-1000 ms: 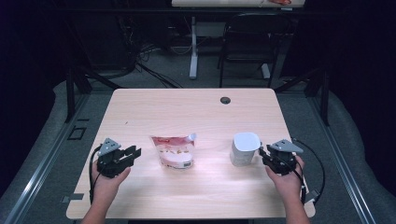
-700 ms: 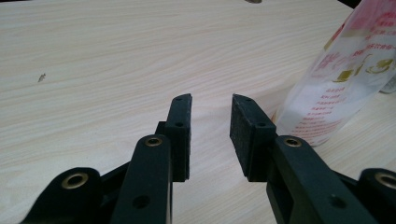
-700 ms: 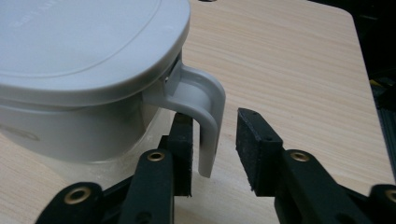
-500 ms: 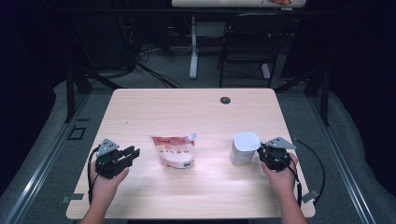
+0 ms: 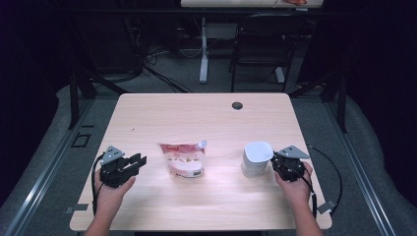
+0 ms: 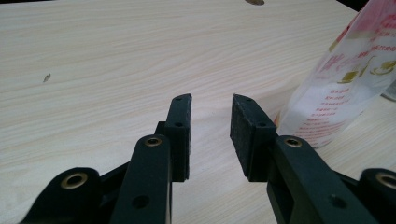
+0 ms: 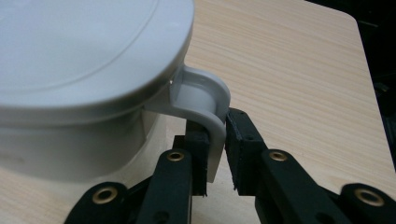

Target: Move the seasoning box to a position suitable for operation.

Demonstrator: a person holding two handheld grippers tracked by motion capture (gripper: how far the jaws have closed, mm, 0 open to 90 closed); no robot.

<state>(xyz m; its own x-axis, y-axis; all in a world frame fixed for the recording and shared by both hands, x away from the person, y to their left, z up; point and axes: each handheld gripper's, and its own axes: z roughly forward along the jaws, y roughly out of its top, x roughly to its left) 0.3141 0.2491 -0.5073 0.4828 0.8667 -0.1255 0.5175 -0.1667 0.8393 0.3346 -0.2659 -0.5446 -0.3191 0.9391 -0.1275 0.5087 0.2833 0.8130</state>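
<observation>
Since a second ago the right gripper (image 5: 273, 162) has edged in toward the white container (image 5: 256, 158) and its jaws have just been closing, with the container's handle (image 7: 208, 122) between them; nothing else has shifted. Farthest left, the left gripper (image 5: 139, 161) rests low over the desk (image 5: 196, 118) in the person's left hand (image 5: 110, 192), its jaws parted with bare wood between the pads. Just ahead of those jaws and off to their right stands the pink-and-white pouch (image 5: 183, 158), near but not touching them; in the left gripper view its printed side (image 6: 345, 79) rises beside the right pad. Farther right, the lidded white container sits directly in front of the right jaws. In the right gripper view the pads (image 7: 236, 140) press on the curved handle from both sides, gripping it.
</observation>
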